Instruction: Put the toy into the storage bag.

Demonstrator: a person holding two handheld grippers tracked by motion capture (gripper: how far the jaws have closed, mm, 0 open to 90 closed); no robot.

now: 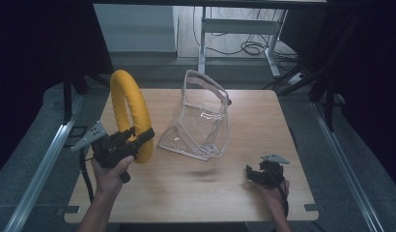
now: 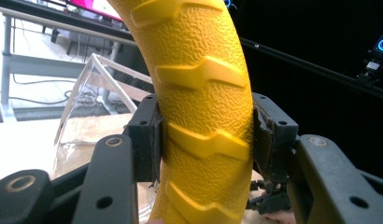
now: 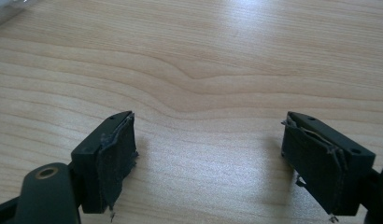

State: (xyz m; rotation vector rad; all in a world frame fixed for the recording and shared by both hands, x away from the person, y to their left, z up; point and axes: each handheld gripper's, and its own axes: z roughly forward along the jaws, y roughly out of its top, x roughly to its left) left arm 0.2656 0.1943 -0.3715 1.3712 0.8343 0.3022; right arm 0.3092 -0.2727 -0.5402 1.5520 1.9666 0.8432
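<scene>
My left gripper (image 1: pixel 138 140) clamps the upright yellow ring (image 1: pixel 130 111) beside the clear bag (image 1: pixel 201 118); right gripper (image 3: pixel 210 158) gapes empty. Ring might topple the bag.

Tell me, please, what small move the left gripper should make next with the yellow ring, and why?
Probably carry the yellow ring rightward toward the clear bag. The left gripper is clamped on the ring, held upright beside the bag, whose mouth stands open. The right gripper rests open and empty on the table, free to steady the bag.
</scene>
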